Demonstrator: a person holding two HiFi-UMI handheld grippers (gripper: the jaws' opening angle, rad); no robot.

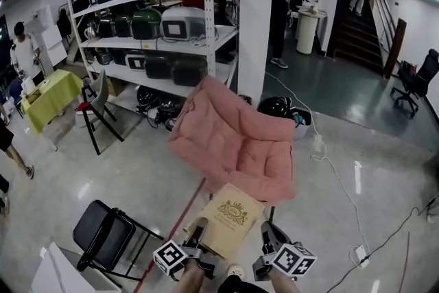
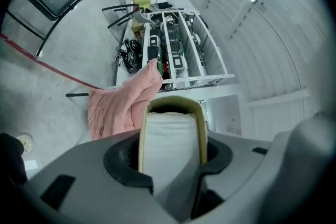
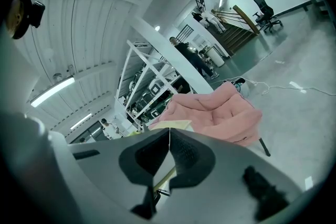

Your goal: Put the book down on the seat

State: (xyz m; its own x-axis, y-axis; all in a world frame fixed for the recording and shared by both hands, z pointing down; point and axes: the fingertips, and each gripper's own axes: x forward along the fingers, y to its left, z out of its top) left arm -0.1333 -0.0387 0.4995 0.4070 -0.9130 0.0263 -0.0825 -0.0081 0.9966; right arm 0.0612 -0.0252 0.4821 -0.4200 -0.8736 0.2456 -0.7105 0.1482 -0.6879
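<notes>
Left gripper (image 1: 198, 230) clamps the book (image 1: 232, 215) across its thick edge; right gripper (image 1: 269, 235) pinches a thin edge, just short of the seat (image 1: 240, 147). That thin pinch could slip, tipping the book to the floor (image 1: 137, 175).

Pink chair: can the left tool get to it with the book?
Probably yes. The left tool grips the book just short of the pink chair, whose open seat faces it. Nothing stands between them, and nothing lies on the seat, so the way looks free.
</notes>
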